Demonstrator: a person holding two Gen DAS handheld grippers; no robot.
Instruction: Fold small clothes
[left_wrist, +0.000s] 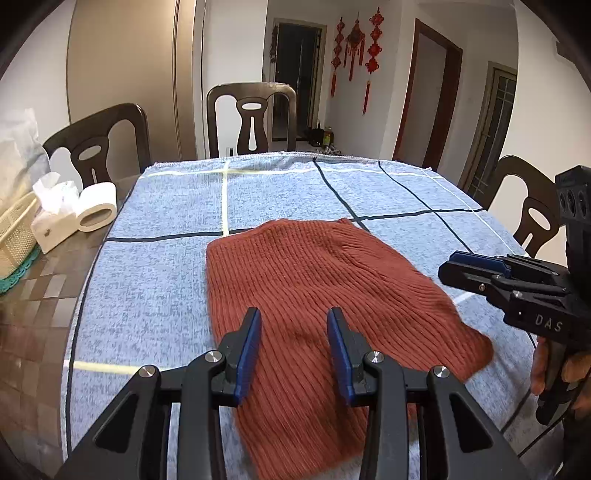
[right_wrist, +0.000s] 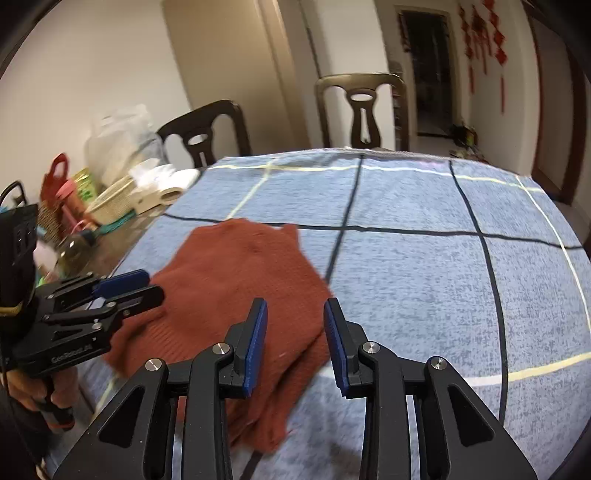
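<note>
— Looking at that rust-red knit garment (left_wrist: 295, 295), how do you reckon it handles?

— Soft and limp, I'd say. It's a ribbed knit, fairly thick, fuzzy at the edges, so it should grip well against the blue pads rather than slip. Light enough for one gripper to lift a corner, though it will sag and stretch along the ribs if pulled hard. Nothing fragile about it.

— Where does it lie?

— Flat on the blue checked cloth (left_wrist: 155, 280) covering the surface, near the front edge. The left gripper (left_wrist: 293, 332) hovers over its near end; the right gripper (right_wrist: 295, 325) hangs above its right-hand edge.

— And the jaws?

— Both pairs stand wide apart, holding nothing. In the left wrist view the right gripper (left_wrist: 476, 266) shows from the side, apart from the knit.

— Which way does it run?

— Its long axis goes from the near edge of the surface away towards the far chair (left_wrist: 252, 118), leaning a little to the left as it recedes. The ribs follow that line. The far end looks narrower and gathered — perhaps a waistband or neck, I can't tell which.

— So where to take hold?

— At the two near corners, I judge, pinching a good bite of the hem, then carrying it over to the far end. The right wrist view is blurred, so the exact edge there is uncertain.
</note>
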